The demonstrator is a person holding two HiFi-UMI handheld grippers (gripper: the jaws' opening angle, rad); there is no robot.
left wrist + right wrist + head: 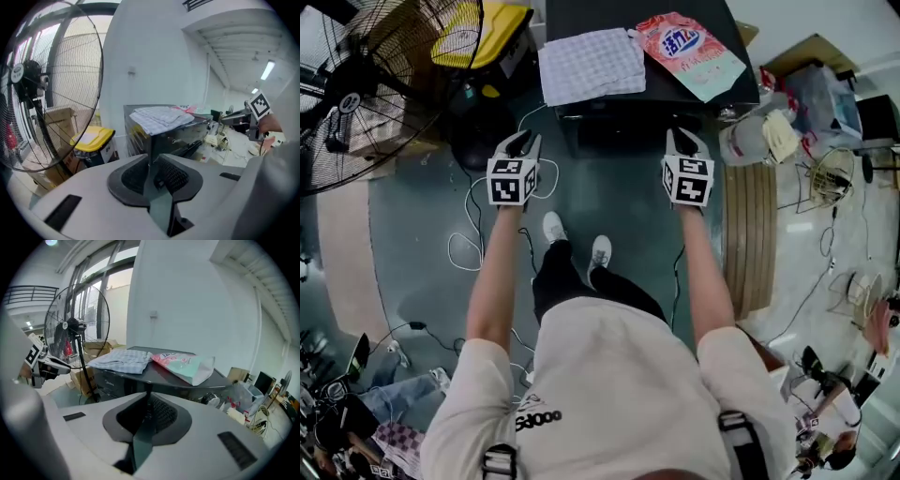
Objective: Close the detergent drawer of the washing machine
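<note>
overhead, the left tool (523,141) and right tool (686,139) hung side by side just before the dark washer (623,127), touching nothing. the left's jaws stood slightly ajar, the right's together, both empty. a cloth (591,64) and detergent bag (689,52) lay on the washer; its drawer could not be made out.

A checked cloth (592,64) lies beside a pink pouch (691,52); a fan (356,89) stands left.
</note>
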